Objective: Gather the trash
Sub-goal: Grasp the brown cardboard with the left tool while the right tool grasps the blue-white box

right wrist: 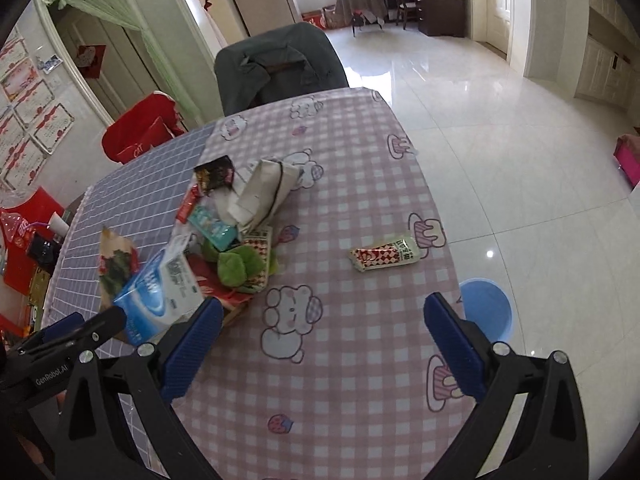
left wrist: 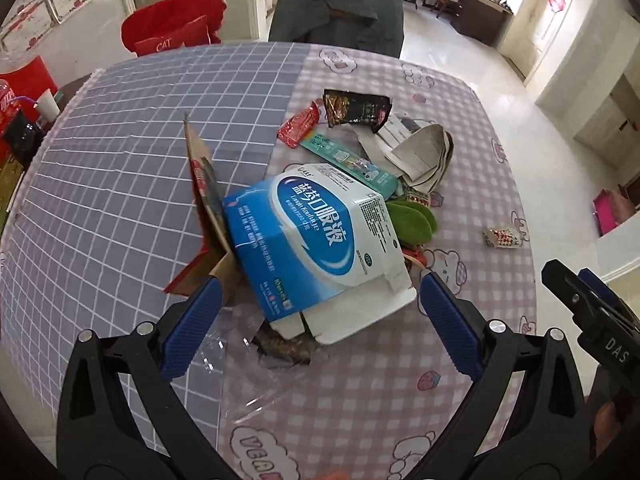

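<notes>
On the far left, a red chair cover (left wrist: 172,24) printed "CAT", with framed certificates (left wrist: 48,4) on the wall beside it. Next, over the grey grid half of the tablecloth (left wrist: 120,140), a torn brown cardboard flap (left wrist: 206,196) standing upright against the blue-and-white medicine box (left wrist: 308,240). Readable on that box: large white Chinese characters ending 口服液 and a Latin line that looks like "Lanqin Koufuye". Left gripper (left wrist: 320,312) hanging just short of the box, jaws spread wide and empty, one blue pad at either lower corner; clear plastic film (left wrist: 248,364) and a dark scrap (left wrist: 284,350) below.

Further right, the rest of the heap: red sachet (left wrist: 298,126), black snack wrapper (left wrist: 356,110), teal packet (left wrist: 348,158), folded papers (left wrist: 416,148), green fabric piece (left wrist: 412,216); print too small to read. Apart on the pink check cloth, a red-and-white checkered wrapper (right wrist: 384,256), characters illegible. Right gripper (right wrist: 324,344) also wide apart, holding nothing, above bare cloth short of that wrapper. "GenRobot.AI" marked on the left tool's body, "DAS" on the right's. Off the table's right edge, a blue bin (right wrist: 488,312) on the floor.

Probably the reach-in stage, nothing collected yet. Next, likely: closing the left jaws across the box's width, lifting clear of the cardboard, carrying toward the bin.
</notes>
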The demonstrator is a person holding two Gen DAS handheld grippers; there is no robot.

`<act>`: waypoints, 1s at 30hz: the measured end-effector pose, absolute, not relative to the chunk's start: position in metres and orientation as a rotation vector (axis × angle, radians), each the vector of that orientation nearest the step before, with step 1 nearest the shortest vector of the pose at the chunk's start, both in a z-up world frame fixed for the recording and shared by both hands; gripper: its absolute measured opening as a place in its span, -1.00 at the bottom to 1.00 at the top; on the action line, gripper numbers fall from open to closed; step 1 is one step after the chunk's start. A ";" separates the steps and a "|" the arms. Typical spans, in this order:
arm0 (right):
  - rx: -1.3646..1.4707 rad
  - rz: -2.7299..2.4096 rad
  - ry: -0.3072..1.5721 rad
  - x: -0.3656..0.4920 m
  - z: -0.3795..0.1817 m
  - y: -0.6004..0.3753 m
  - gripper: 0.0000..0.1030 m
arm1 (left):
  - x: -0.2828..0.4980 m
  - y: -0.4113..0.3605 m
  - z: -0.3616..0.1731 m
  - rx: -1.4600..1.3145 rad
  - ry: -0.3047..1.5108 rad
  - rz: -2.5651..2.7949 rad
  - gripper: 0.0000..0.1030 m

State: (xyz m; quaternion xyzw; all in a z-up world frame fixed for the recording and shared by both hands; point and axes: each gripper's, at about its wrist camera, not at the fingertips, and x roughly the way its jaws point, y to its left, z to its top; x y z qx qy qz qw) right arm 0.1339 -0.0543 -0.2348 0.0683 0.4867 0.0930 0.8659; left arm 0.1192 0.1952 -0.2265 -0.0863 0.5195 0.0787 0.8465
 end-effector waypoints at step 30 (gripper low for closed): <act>0.149 0.647 1.134 0.206 -0.296 0.094 0.50 | 0.128 0.294 -0.273 -0.387 1.088 0.319 -0.37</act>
